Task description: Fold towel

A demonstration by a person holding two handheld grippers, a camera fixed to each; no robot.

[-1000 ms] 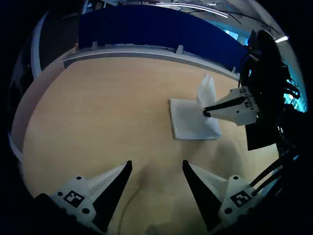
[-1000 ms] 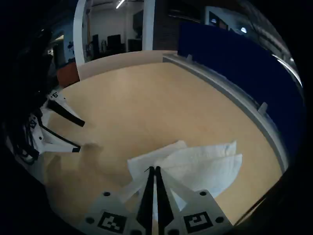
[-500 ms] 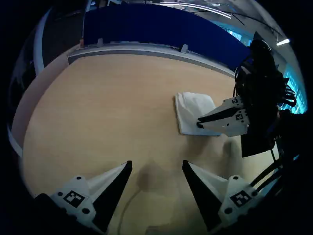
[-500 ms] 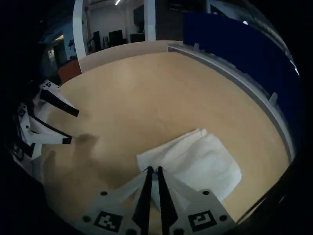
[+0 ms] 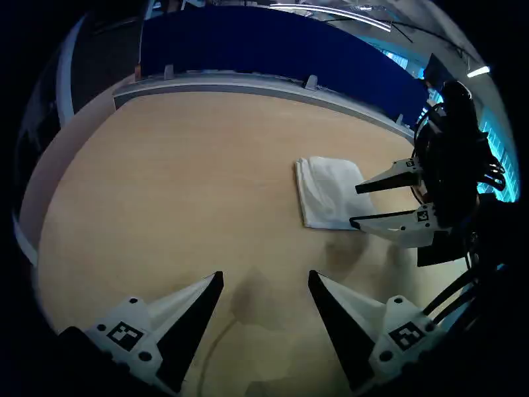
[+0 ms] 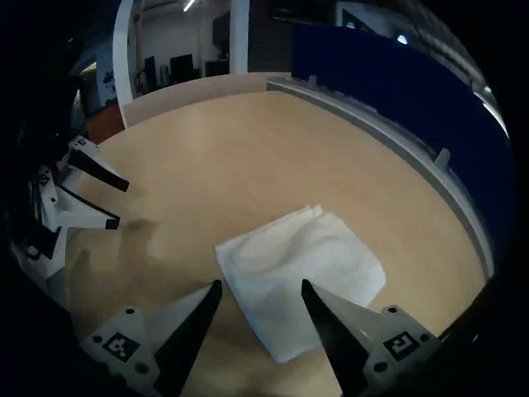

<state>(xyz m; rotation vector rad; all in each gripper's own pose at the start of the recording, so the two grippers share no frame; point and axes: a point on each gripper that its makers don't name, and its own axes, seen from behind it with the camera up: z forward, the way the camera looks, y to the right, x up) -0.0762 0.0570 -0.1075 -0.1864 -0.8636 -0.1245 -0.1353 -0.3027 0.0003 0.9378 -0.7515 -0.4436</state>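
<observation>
So the big change: a second ago the right gripper (image 6: 261, 283) was pinched tight on a flap of the towel (image 6: 301, 255) and had it lifted up in the air. Half a second ago it was laying that flap down with the fingers only barely apart. Now the fingers are spread wide and holding nothing, with the tips just over the towel's near edge. From the left gripper view they look clear of the cloth, not touching it.

The towel is lying flat on the table (image 5: 185, 172) as a compact folded rectangle, over toward the right gripper's side and a fair way short of the blue divider (image 5: 264, 40) at the back. There's a soft puffy bump across the top layer. I honestly can't tell from these fisheye views whether the edges line up neatly underneath, so take "neat" with a grain of salt.

The left gripper (image 5: 264, 274) hasn't really done anything. It's been wide open and empty the whole time, hovering over bare table well apart from the towel.

My read: that fold just got dropped and released, so this step looks done. Either it's finished, or another fold or a quick smoothing of the bump is next.
</observation>
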